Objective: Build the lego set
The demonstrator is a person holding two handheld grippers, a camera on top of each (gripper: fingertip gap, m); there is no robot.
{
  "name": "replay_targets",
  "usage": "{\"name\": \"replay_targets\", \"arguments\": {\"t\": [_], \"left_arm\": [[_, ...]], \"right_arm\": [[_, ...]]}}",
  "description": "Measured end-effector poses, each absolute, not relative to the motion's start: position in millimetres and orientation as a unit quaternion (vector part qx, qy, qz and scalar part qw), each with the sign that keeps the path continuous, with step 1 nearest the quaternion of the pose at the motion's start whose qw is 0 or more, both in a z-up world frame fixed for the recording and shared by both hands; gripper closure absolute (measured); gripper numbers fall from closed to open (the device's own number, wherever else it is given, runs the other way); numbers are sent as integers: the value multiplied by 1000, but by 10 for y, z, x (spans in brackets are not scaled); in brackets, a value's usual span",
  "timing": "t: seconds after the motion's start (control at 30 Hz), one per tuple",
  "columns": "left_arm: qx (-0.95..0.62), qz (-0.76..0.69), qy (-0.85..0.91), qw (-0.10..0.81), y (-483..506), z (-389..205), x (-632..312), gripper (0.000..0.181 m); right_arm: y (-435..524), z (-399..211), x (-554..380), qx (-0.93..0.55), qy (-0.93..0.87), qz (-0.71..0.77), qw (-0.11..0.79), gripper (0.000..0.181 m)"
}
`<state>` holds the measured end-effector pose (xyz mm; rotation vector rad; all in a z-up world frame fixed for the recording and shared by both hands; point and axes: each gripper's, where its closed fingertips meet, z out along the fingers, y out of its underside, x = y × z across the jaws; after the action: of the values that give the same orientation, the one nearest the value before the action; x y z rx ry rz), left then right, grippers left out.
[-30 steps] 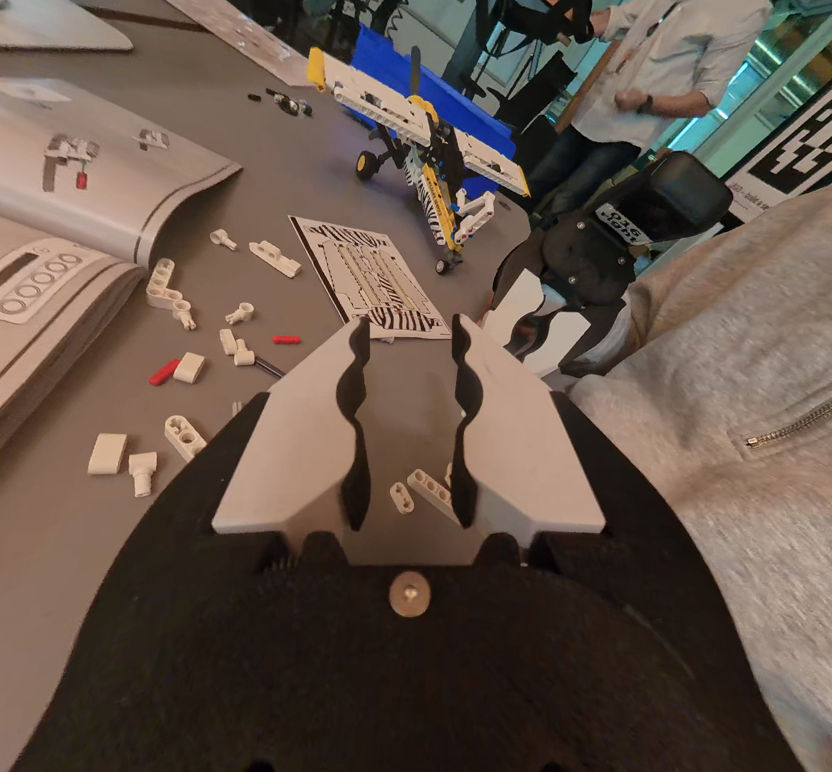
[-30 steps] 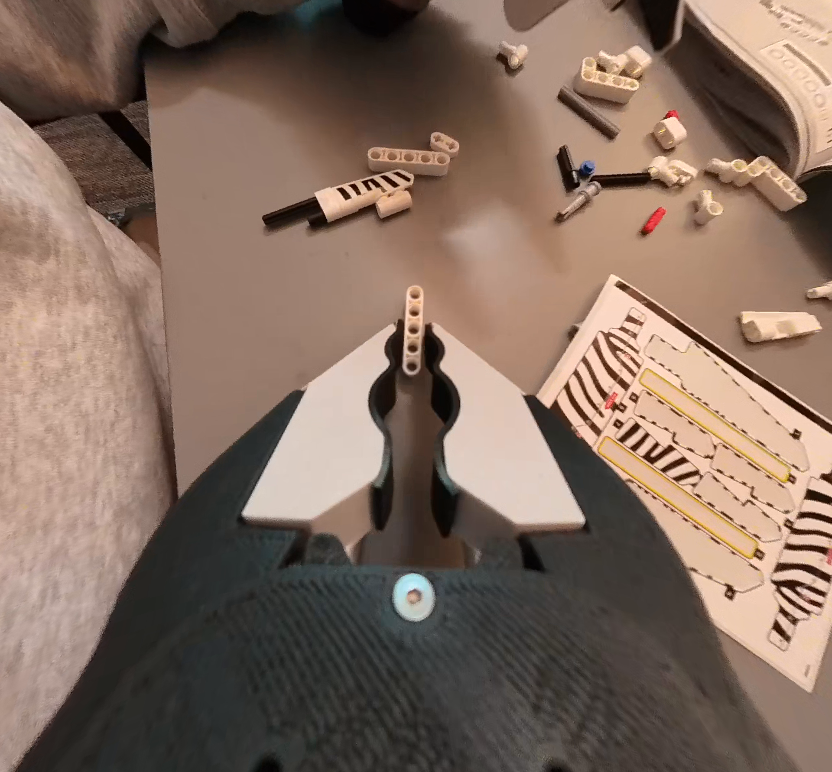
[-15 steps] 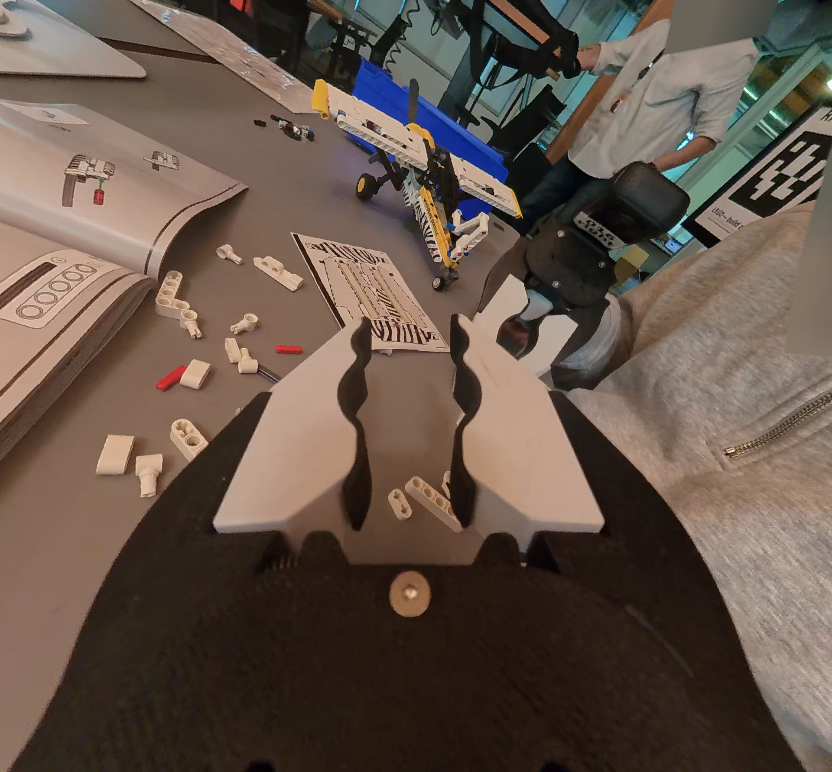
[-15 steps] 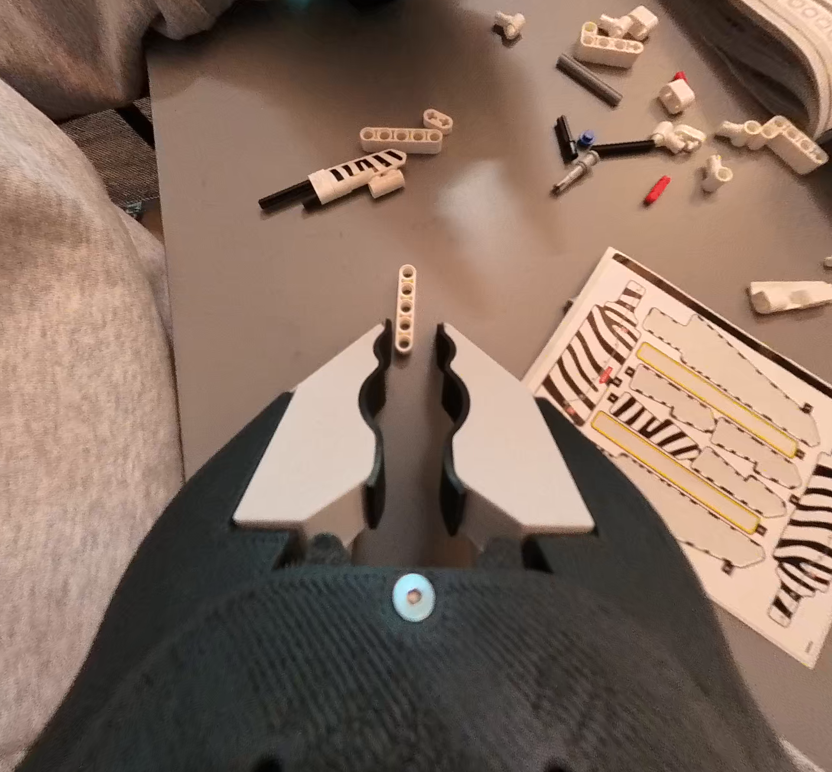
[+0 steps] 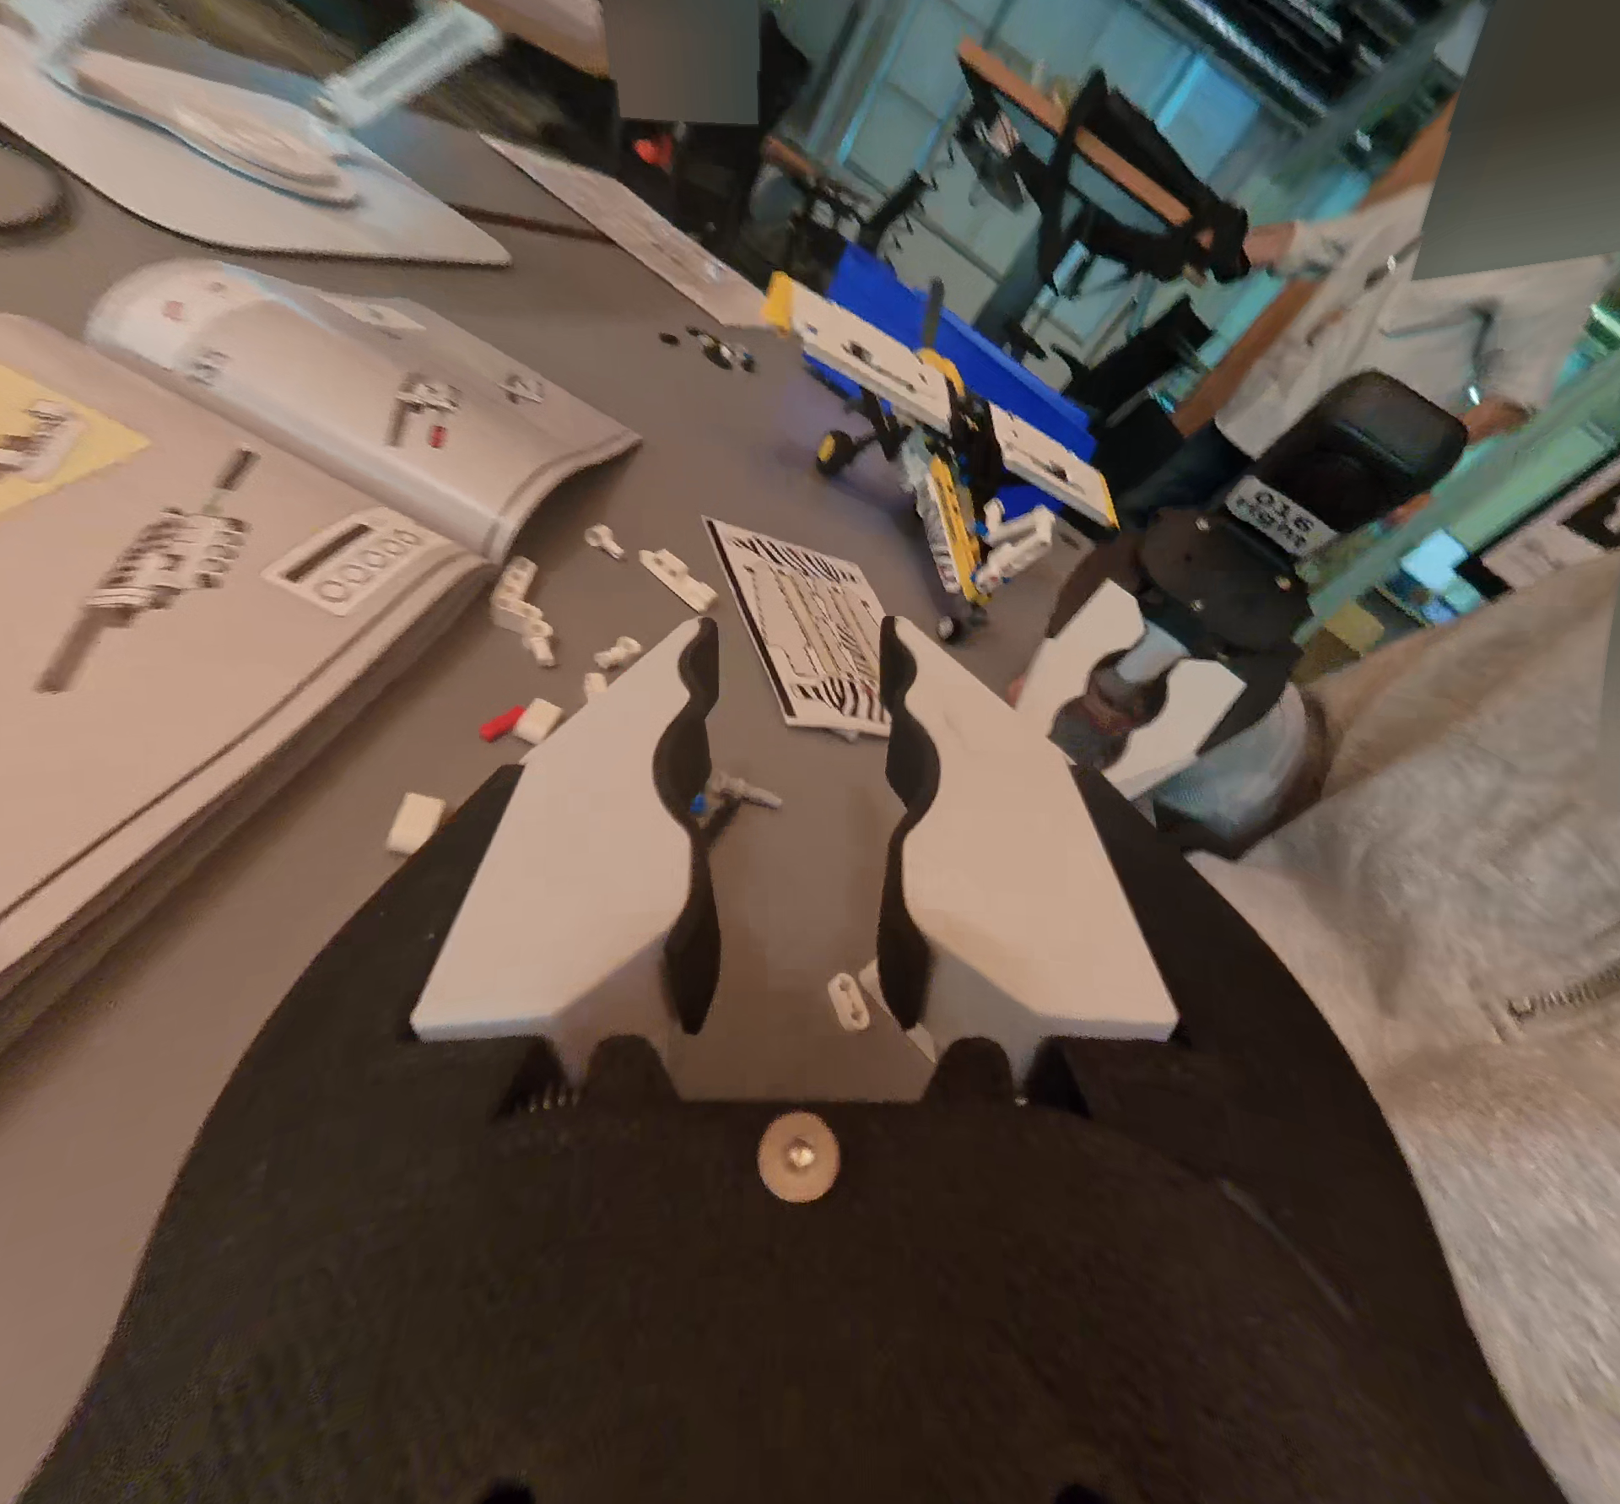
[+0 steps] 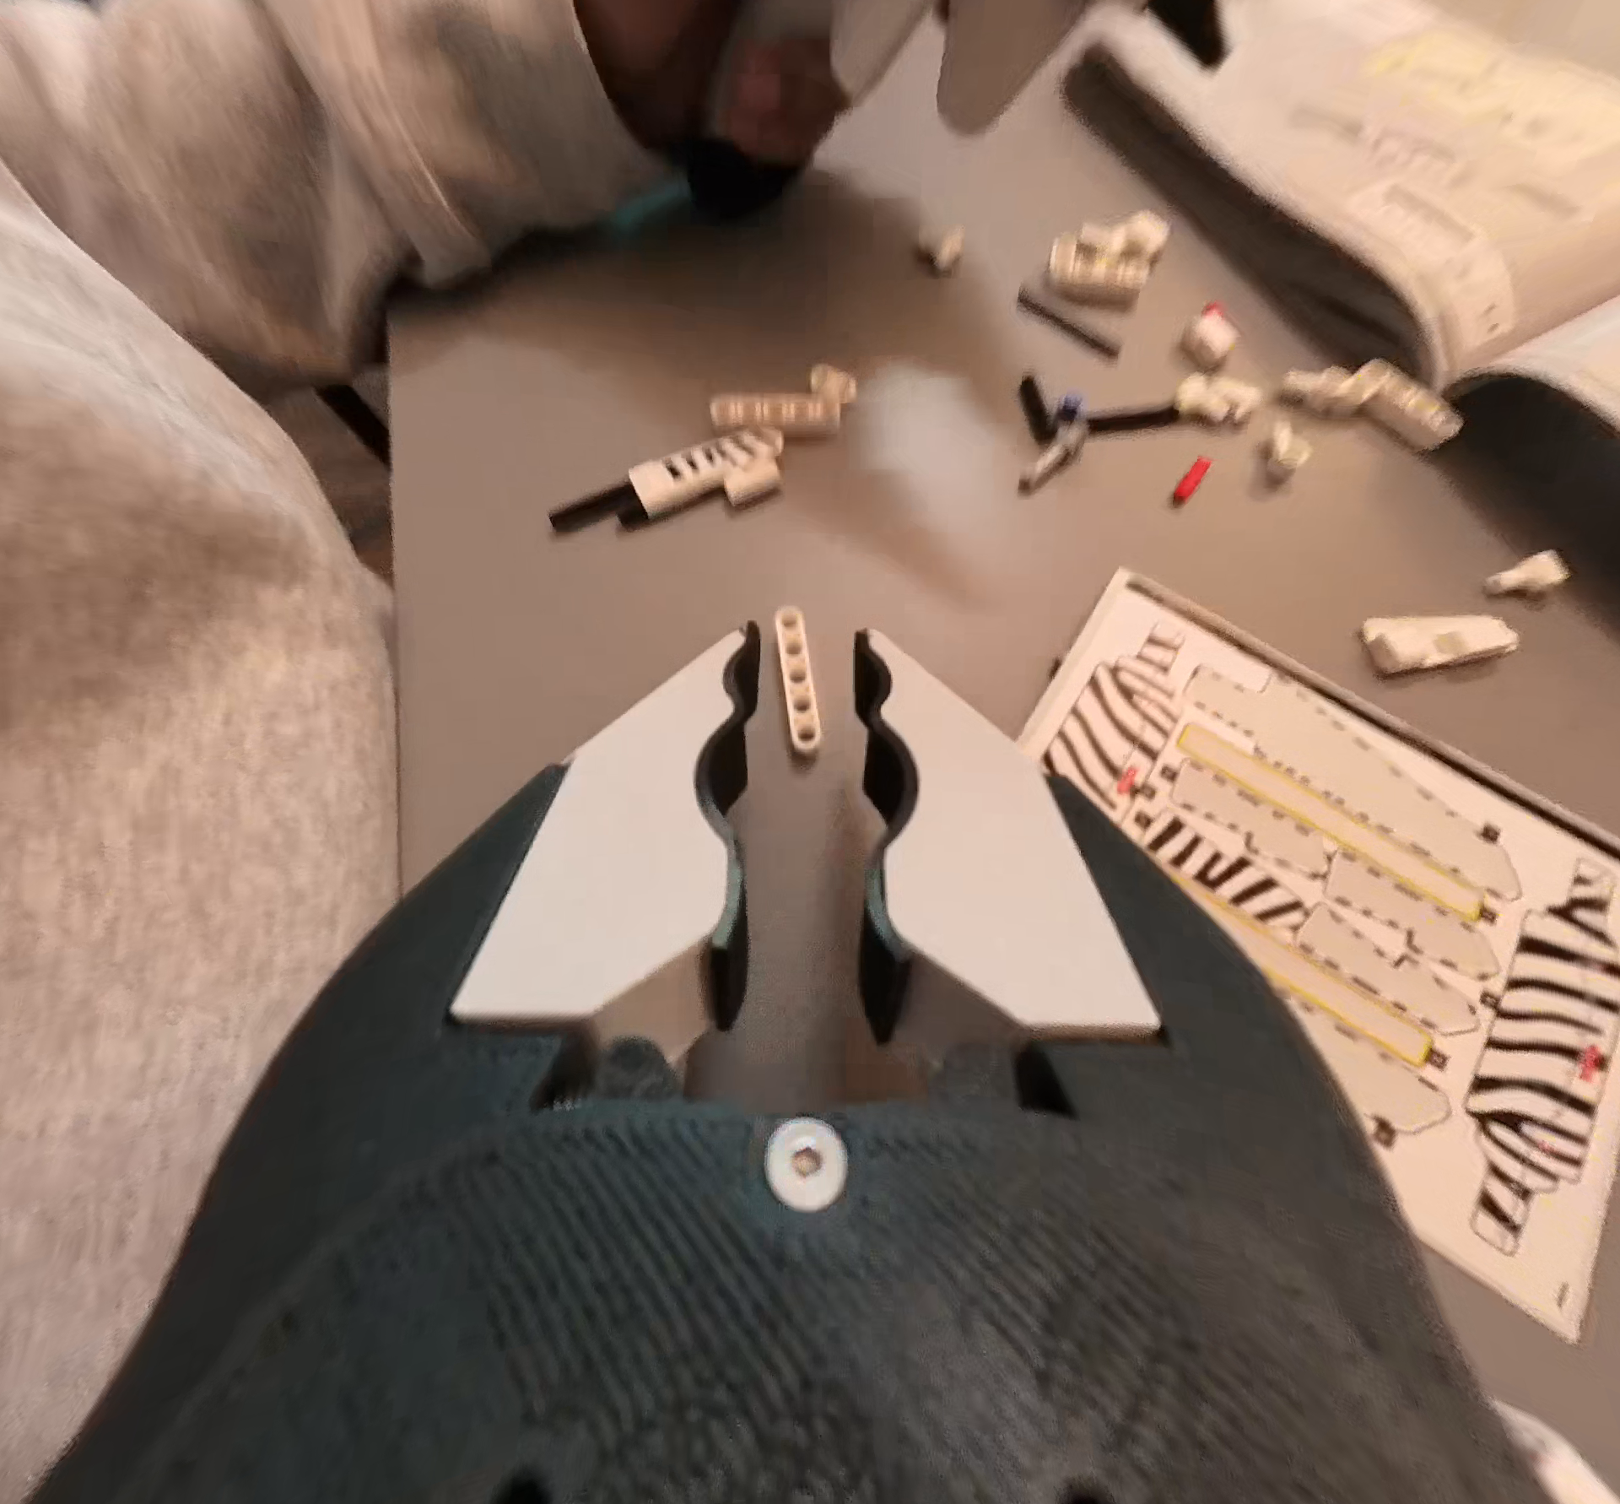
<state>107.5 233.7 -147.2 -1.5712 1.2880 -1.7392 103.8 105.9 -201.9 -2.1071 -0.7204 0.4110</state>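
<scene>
Currently the right gripper (image 6: 799, 646) has its jaws parted, empty, straddling a white five-hole beam (image 6: 798, 680) that lies flat on the grey table (image 6: 543, 629), not touching either finger. Left gripper (image 5: 796, 638) is also spread wide and holding nothing; through its gap a small grey pin with a blue tip (image 5: 735, 795) and a short white liftarm (image 5: 849, 1001) sit on the table below.

Further out: a zebra-striped sub-assembly on black axles (image 6: 679, 473) beside another white beam (image 6: 771, 411), and loose white connectors, a red pin (image 6: 1192, 478) and black axles scattered toward the open instruction booklet (image 5: 263, 550). Zebra sticker sheet (image 6: 1315, 892) lies to the right of the right gripper, some stickers apparently already peeled.

Progress: the yellow, white and blue plane model (image 5: 947, 445) stands on its wheels at the far table edge, wings on, so the main body looks largely built. Plenty of parts are left loose, so the build isn't finished. Likely next: close on the five-hole beam.
</scene>
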Motion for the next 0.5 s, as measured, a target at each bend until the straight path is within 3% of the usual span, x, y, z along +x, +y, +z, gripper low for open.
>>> {"name": "replay_targets", "arguments": {"t": [0.2,0.5], "left_arm": [[-571,-667,402,260,2562,-1306,986,143],[-584,-632,429,276,2549,-1393,1026,149]], "right_arm": [[1115,-1590,795,-758,-273,223,549,162],[1124,-1569,733,-745,-275,223,565,163]]}}
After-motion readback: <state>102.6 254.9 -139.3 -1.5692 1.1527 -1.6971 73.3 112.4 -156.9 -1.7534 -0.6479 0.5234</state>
